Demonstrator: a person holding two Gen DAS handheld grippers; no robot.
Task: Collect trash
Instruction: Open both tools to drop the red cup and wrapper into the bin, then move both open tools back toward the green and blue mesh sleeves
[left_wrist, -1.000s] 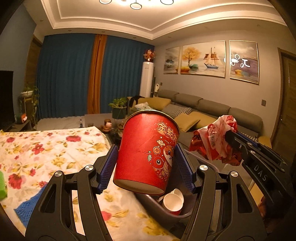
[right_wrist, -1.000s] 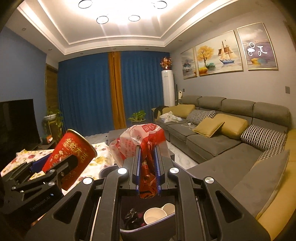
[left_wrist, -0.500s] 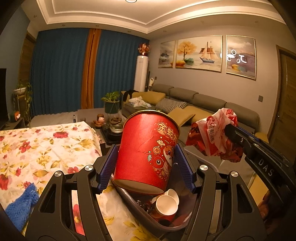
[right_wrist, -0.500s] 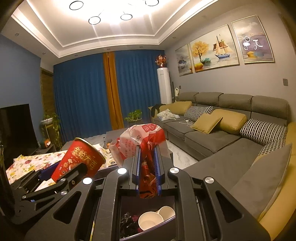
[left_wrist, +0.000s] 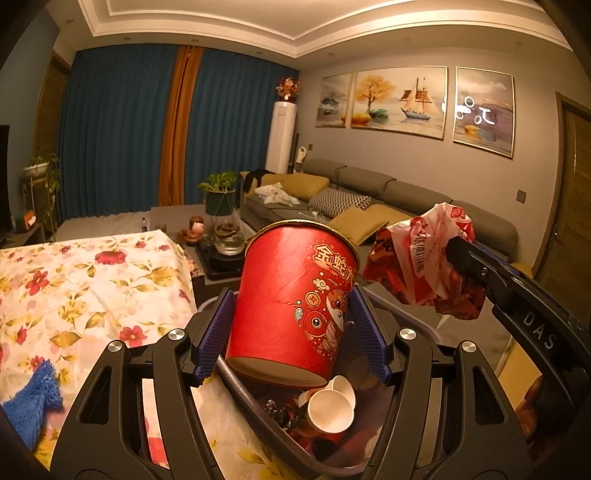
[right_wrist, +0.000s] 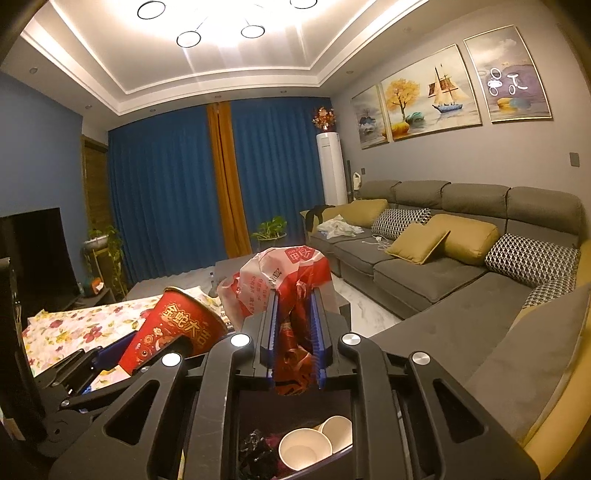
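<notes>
Fingers of the left gripper are clamped on the red paper cup, held nearly upright directly above the bin; the right gripper, its jaws opening, holds the crumpled wrapper over it too.

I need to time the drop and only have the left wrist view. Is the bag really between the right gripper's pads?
Observer: Yes. The right wrist view shows the crumpled bag between the right gripper's blue pads; its jaws are opening.
Operator: Is it over the bin?
Observer: Its red tail hangs over the bin's opening, above two white cups.
Operator: And my cup, seen from there?
Observer: The red cup is left of the bag, leaning with its mouth toward it.
</notes>
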